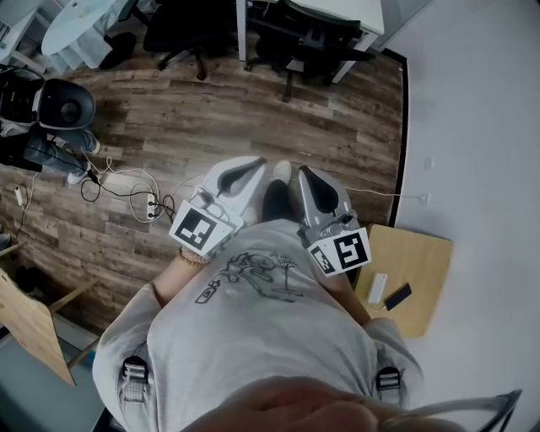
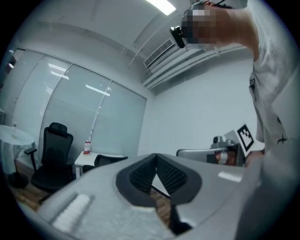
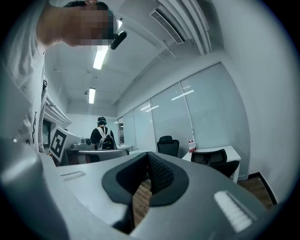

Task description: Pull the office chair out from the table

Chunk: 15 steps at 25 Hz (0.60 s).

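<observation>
A black office chair [image 1: 308,40] stands tucked under the white table [image 1: 359,13] at the far side of the wooden floor, well away from both grippers. The right gripper view shows the chair [image 3: 214,160] at that table [image 3: 220,151]; the left gripper view shows it [image 2: 110,160] low and small. My left gripper [image 1: 256,166] and right gripper [image 1: 302,172] are held side by side in front of the person's chest, pointing level towards the table. Both are shut with nothing between the pads [image 2: 168,174] [image 3: 161,173].
A second black chair [image 1: 181,29] stands left of the table. A power strip with cables [image 1: 148,204] lies on the floor at left, near a grey device [image 1: 63,105]. A small wooden table [image 1: 413,270] stands by the right wall. Another person [image 3: 103,136] stands far off.
</observation>
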{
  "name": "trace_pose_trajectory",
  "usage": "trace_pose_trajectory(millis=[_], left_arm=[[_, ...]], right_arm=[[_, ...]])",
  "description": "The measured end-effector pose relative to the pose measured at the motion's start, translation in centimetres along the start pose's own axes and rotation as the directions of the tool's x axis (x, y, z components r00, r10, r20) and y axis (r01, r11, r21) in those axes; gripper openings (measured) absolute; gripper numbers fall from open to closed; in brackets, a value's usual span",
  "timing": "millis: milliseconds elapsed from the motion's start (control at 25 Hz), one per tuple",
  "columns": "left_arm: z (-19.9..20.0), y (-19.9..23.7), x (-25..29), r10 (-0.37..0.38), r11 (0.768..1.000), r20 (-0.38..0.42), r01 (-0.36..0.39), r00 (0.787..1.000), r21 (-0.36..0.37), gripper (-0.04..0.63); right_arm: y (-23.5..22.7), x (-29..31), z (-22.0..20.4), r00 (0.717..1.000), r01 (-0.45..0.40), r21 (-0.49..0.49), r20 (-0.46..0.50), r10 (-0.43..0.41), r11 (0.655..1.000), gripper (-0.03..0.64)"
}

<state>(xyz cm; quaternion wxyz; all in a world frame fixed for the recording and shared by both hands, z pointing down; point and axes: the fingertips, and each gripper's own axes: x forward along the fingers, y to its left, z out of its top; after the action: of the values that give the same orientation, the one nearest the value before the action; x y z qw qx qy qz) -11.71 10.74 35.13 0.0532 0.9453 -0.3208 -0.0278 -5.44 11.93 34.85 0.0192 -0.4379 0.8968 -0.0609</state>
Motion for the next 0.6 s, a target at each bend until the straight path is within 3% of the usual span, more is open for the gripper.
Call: trace_pose_trajectory(millis=[600], left_arm=[[-0.7, 5.0, 8.7, -0.008, 1.000, -0.027, 0.008, 1.000, 0.006, 0.003]], right_arm=[[-9.0, 4.7, 0.1, 0.999, 0.033, -0.048, -0.020, -0.034, 0.998, 0.006]])
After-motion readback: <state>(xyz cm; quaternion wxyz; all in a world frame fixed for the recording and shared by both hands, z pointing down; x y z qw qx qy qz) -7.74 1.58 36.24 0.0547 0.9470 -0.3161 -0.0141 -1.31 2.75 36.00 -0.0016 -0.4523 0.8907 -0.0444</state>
